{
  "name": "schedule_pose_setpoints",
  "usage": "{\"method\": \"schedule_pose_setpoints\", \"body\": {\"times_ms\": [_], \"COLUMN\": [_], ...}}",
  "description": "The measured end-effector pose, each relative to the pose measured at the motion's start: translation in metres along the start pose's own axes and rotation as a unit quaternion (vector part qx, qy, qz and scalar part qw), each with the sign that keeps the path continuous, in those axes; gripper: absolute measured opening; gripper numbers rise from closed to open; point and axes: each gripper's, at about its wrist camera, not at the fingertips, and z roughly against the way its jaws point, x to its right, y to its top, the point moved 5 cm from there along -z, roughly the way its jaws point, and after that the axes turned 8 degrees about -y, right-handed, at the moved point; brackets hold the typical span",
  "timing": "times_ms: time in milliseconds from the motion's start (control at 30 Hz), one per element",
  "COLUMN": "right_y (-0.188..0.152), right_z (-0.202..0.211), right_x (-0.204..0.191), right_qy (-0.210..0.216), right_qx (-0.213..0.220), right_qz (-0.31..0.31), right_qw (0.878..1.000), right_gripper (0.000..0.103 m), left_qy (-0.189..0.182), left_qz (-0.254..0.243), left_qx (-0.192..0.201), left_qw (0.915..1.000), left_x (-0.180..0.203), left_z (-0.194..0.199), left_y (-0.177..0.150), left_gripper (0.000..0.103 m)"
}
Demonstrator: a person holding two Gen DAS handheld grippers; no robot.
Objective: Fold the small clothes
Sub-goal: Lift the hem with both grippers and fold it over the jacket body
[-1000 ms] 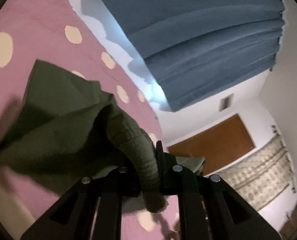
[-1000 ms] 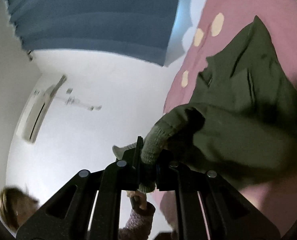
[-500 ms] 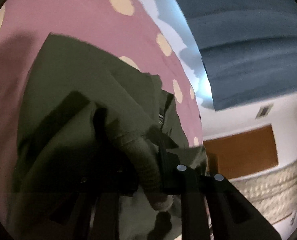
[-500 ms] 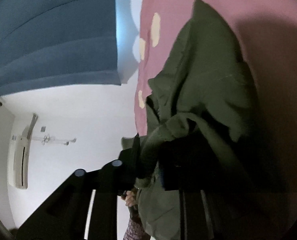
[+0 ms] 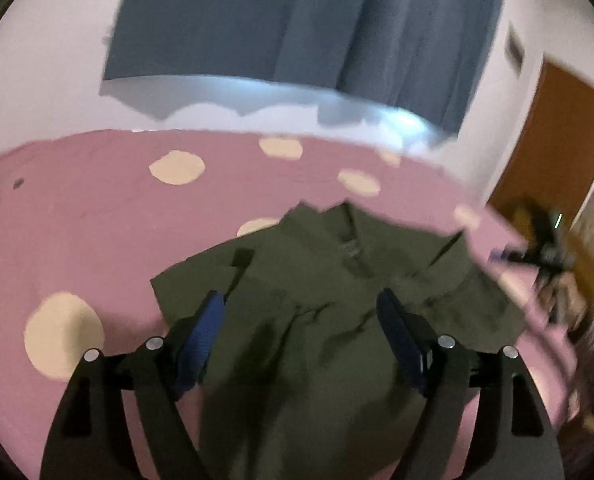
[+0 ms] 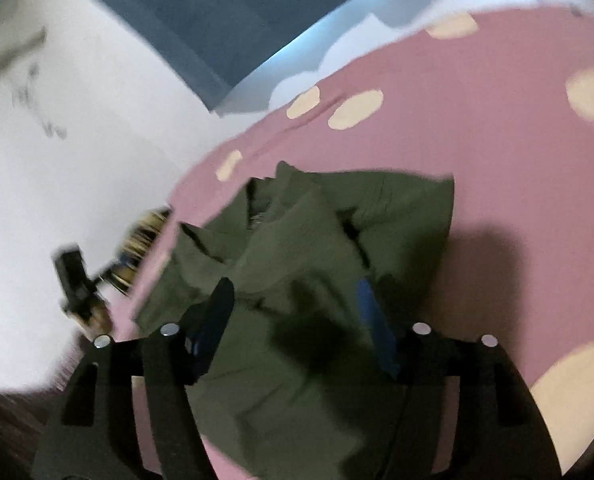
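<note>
Olive-green garment [image 5: 337, 320] spread at lower centre of both views on pink spotted bed cover [image 5: 97, 220], doubled over once but rumpled, edges uneven; smoothing and further folds likely left. Left hand-held gripper [image 5: 301, 312] and right hand-held gripper [image 6: 293, 300] both spreading wide, cloth beneath, nothing pinched between pads.

garment [image 5: 317, 320]: olive green | bedspread [image 5: 97, 220]: pink, cream dots | curtain [image 5: 297, 20]: blue | door [image 5: 557, 132]: brown
</note>
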Motion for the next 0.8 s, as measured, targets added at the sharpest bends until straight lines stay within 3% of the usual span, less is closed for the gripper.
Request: {"method": "schedule_pose_setpoints", "body": {"times_ms": [67, 233, 400, 467, 500, 533, 567, 600, 633, 800], "right_y": [0.007, 0.025, 0.03, 0.03, 0.03, 0.03, 0.029, 0.03, 0.03, 0.033], "right_z": [-0.007, -0.043, -0.069, -0.076, -0.079, -0.08, -0.082, -0.083, -0.082, -0.061], "right_x": [-0.003, -0.014, -0.02, -0.019, -0.019, -0.02, -0.018, -0.019, -0.018, -0.025], "right_qy": [-0.015, -0.026, -0.017, -0.019, -0.019, -0.022, -0.034, -0.04, -0.044, -0.041], "right_qx": [-0.005, -0.023, -0.048, -0.056, -0.057, -0.058, -0.056, -0.053, -0.051, -0.015], "right_qz": [0.032, 0.091, 0.112, 0.114, 0.114, 0.116, 0.119, 0.12, 0.119, 0.094], "right_qw": [0.999, 0.995, 0.992, 0.992, 0.992, 0.991, 0.991, 0.991, 0.991, 0.995], "right_gripper": [0.066, 0.067, 0.067, 0.067, 0.055, 0.043, 0.037, 0.02, 0.014, 0.009], "left_qy": [0.011, 0.023, 0.031, 0.052, 0.065, 0.074, 0.084, 0.096, 0.1, 0.136], "left_qz": [-0.012, -0.02, -0.065, -0.079, -0.082, -0.08, -0.075, -0.067, -0.06, -0.056], "left_qx": [-0.029, -0.06, -0.107, -0.125, -0.132, -0.14, -0.145, -0.146, -0.143, -0.101], "left_qw": [0.9994, 0.9977, 0.9917, 0.9877, 0.9857, 0.9841, 0.983, 0.9822, 0.9829, 0.984], "left_x": [-0.005, -0.015, -0.01, -0.012, -0.014, -0.018, -0.022, -0.028, -0.031, -0.024], "left_z": [-0.023, -0.061, -0.097, -0.107, -0.112, -0.116, -0.118, -0.119, -0.118, -0.1], "left_y": [0.002, 0.014, 0.015, 0.012, 0.012, 0.01, 0.009, 0.009, 0.009, 0.019], "left_gripper": [0.078, 0.078, 0.077, 0.061, 0.056, 0.045, 0.031, 0.026, 0.02, 0.011]}}
